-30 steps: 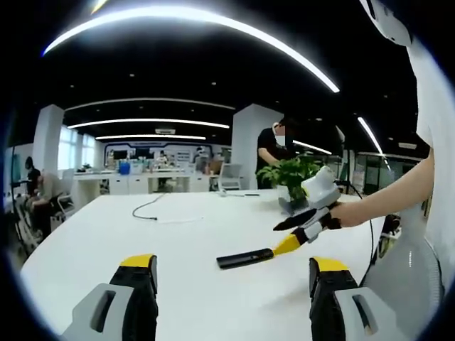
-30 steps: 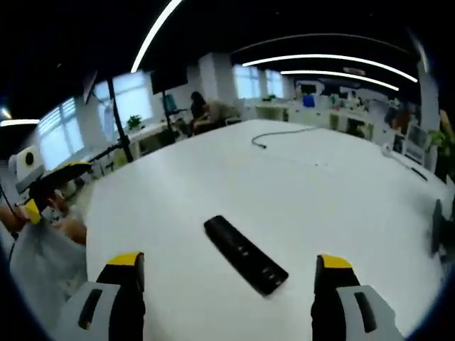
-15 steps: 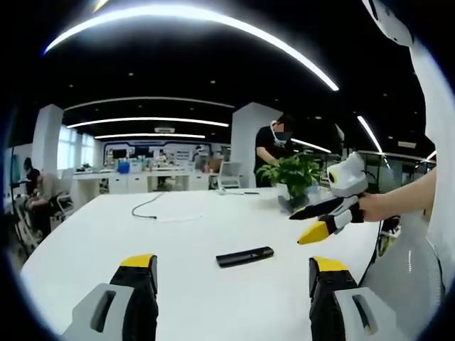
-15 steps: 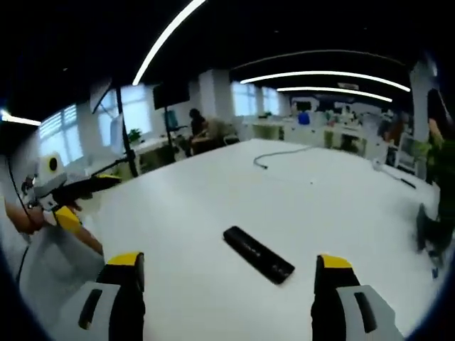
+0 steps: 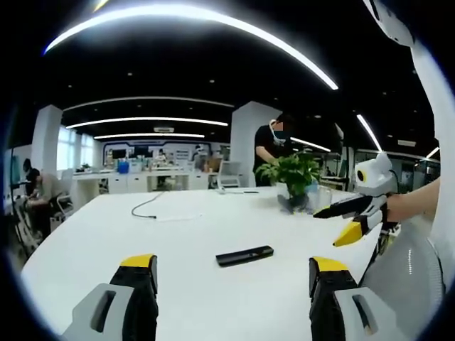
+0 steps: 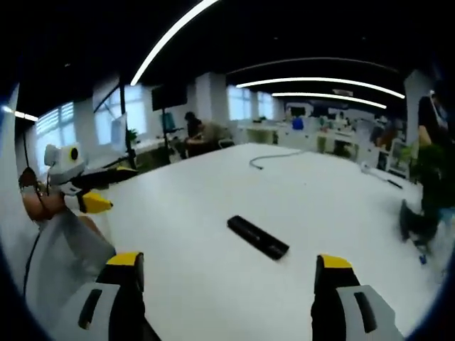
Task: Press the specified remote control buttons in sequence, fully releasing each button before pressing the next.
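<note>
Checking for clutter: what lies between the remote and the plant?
Bare white table between the remote and the plant, seen in the left gripper view.

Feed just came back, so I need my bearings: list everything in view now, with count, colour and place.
remote: 1, black, flat on the table, mid-surface, untouched
table: 1, white, large
cable: 1, dark, far part of the table
plant: 1, green, far table edge
people: several, seated and standing at the back
right tongs: 1, yellow-tipped, open, off the table edge, away from the remote
left tongs: 1, yellow-tipped, open, held off the table's side
</note>
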